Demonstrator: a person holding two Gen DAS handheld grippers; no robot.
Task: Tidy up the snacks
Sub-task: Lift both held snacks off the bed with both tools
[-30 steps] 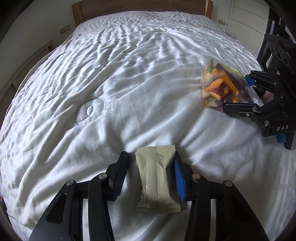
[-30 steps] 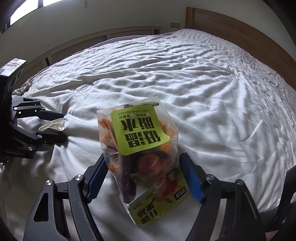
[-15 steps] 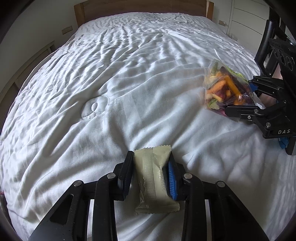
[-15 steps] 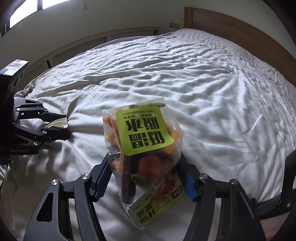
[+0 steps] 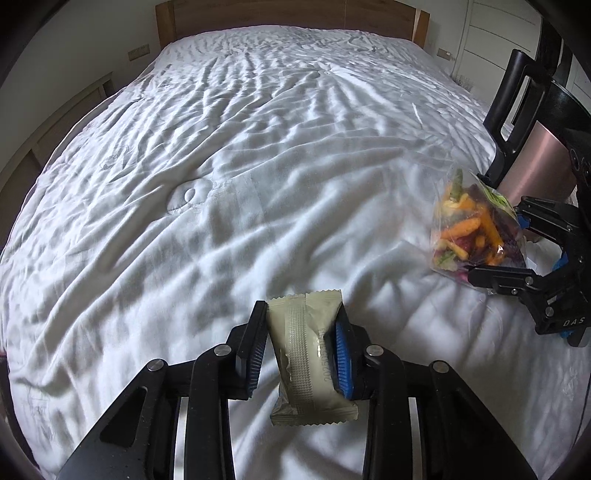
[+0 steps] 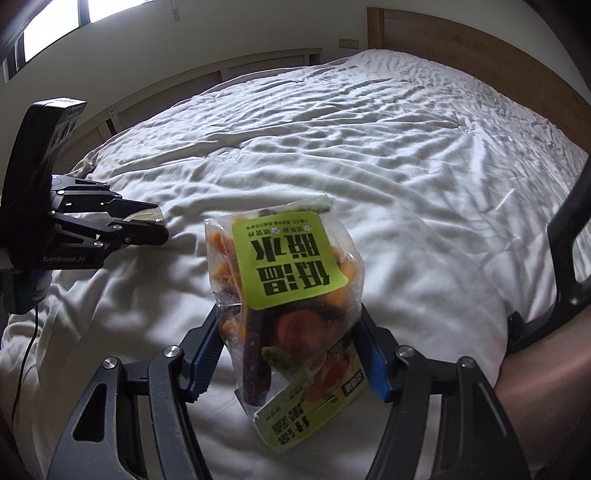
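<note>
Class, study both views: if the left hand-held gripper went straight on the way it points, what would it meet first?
Probably only the white quilt; the left hand-held gripper, shut on the beige packet, has nothing else ahead. Depth is unclear.

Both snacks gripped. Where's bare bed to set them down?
Free: bedspread from the pale snack packet up to the headboard. Crowded: right edge, where the right hand-held gripper holds the veggie chip bag.
</note>
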